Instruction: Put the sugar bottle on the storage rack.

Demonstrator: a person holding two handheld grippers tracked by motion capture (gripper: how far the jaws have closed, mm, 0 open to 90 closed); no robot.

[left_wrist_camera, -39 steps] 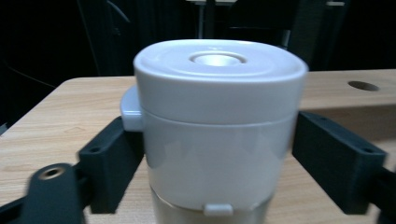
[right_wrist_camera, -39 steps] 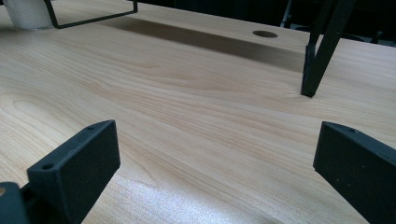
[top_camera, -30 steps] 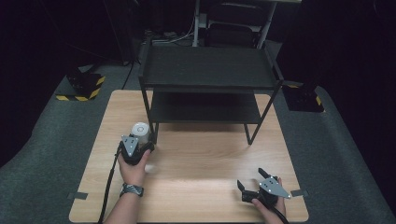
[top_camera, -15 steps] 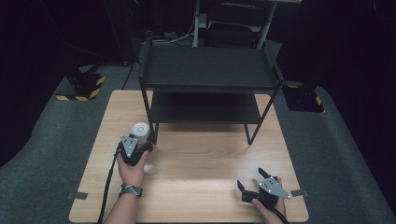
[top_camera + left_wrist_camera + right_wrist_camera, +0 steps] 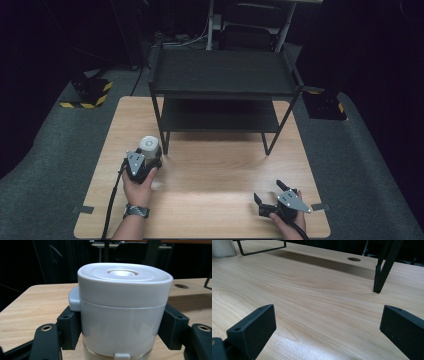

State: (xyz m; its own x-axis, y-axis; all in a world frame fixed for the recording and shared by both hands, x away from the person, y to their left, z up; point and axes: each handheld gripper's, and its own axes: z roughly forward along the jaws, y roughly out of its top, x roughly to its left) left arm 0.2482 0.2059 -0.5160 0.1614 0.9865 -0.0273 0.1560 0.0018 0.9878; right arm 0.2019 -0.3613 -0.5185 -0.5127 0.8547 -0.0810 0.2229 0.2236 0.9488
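A white round canister [image 5: 122, 305] with a white lid stands on the wooden table [image 5: 215, 170], just left of the black rack's front left leg. My left gripper [image 5: 122, 326] is shut on it, one black pad [image 5: 71, 325] pressing each side below the lid. From above, the canister [image 5: 148, 143] sits at the front of the left gripper [image 5: 148, 152], which a hand holds. My right gripper [image 5: 268, 192] rests near the table's front right corner. In its own view the right gripper [image 5: 329, 322] is open over bare wood, with the canister [image 5: 223, 247] far off.
A black two-tier metal rack [image 5: 222, 75] stands on the far half of the table; one of its legs [image 5: 384, 270] rises ahead of the right gripper. A cable hole [image 5: 353, 259] lies in the tabletop behind it. Grey carpet surrounds the table.
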